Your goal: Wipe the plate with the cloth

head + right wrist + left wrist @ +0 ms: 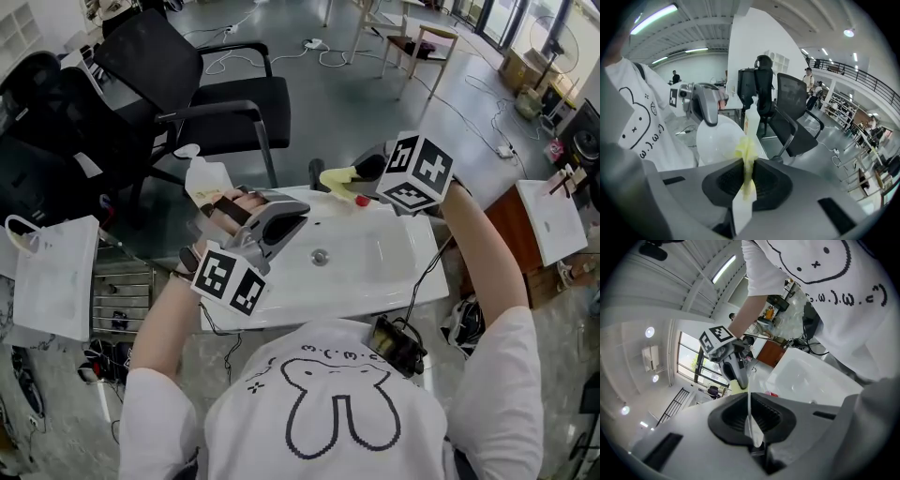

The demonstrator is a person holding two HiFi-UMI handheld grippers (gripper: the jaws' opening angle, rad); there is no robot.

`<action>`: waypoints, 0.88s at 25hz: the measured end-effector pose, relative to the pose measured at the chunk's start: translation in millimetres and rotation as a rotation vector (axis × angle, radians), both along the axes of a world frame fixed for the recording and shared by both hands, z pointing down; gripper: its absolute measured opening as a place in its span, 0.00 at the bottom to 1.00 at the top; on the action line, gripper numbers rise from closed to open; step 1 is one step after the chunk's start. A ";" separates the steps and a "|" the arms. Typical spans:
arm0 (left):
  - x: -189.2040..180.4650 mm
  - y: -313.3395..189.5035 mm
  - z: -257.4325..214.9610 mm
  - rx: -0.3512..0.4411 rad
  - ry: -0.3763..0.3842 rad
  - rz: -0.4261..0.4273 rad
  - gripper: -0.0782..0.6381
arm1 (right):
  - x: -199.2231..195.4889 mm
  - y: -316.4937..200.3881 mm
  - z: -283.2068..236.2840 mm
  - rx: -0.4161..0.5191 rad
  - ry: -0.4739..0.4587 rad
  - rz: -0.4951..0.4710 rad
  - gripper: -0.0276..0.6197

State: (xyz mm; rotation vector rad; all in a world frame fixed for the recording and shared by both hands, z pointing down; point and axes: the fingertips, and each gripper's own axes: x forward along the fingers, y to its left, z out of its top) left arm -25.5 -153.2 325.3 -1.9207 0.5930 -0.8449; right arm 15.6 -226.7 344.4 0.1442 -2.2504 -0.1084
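Observation:
My left gripper (298, 221) hovers over the left part of the white sink (394, 272), shut on the rim of a white plate (719, 140). In the left gripper view the plate (750, 404) shows edge-on as a thin white line between the pads. In the head view it blends into the sink. My right gripper (364, 171) is at the sink's back edge, shut on a yellow cloth (339, 178). The cloth (746, 151) sticks up from between the jaws, close to the plate. I cannot tell whether cloth and plate touch.
A white bottle (202, 178) stands at the sink's back left corner. A small red object (362, 200) lies on the sink's back rim. Black office chairs (178, 84) stand behind the sink. A white bag (56, 277) hangs at the left, a wooden cabinet (525, 225) at the right.

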 end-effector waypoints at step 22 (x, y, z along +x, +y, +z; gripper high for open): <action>16.2 7.1 3.7 0.095 -0.098 0.022 0.14 | -22.9 16.5 25.6 0.106 0.223 -0.166 0.12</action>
